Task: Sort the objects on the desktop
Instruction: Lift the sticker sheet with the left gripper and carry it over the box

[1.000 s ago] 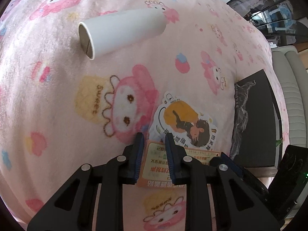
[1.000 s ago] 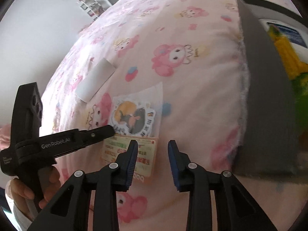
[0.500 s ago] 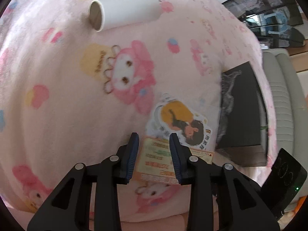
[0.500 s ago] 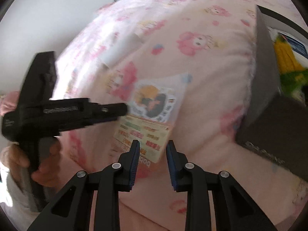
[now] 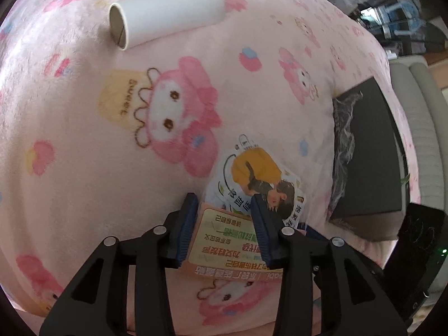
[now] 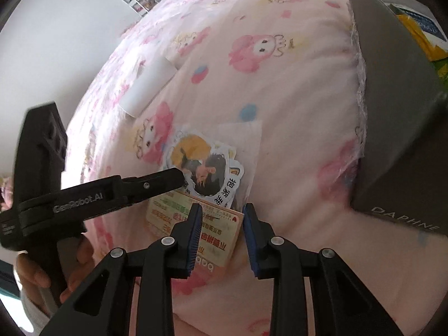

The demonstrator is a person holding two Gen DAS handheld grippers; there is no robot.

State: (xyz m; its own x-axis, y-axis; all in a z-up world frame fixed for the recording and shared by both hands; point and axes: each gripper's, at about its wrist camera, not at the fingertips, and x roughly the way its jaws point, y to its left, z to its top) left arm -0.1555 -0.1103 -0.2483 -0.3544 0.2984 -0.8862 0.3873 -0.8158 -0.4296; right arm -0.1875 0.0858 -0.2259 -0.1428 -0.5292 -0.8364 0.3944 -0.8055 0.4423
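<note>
Desktop objects lay on a pink cartoon blanket [image 5: 84,145]: a dark box [image 6: 392,117] at its right side, a white paper tube [image 5: 165,16] far off, a sticker [image 5: 257,179] and a printed card [image 5: 224,240] overlapping near the front edge. The left gripper [image 5: 224,224] and right gripper [image 6: 221,229] hovered over the card, jaws moderately open, holding nothing.
</note>
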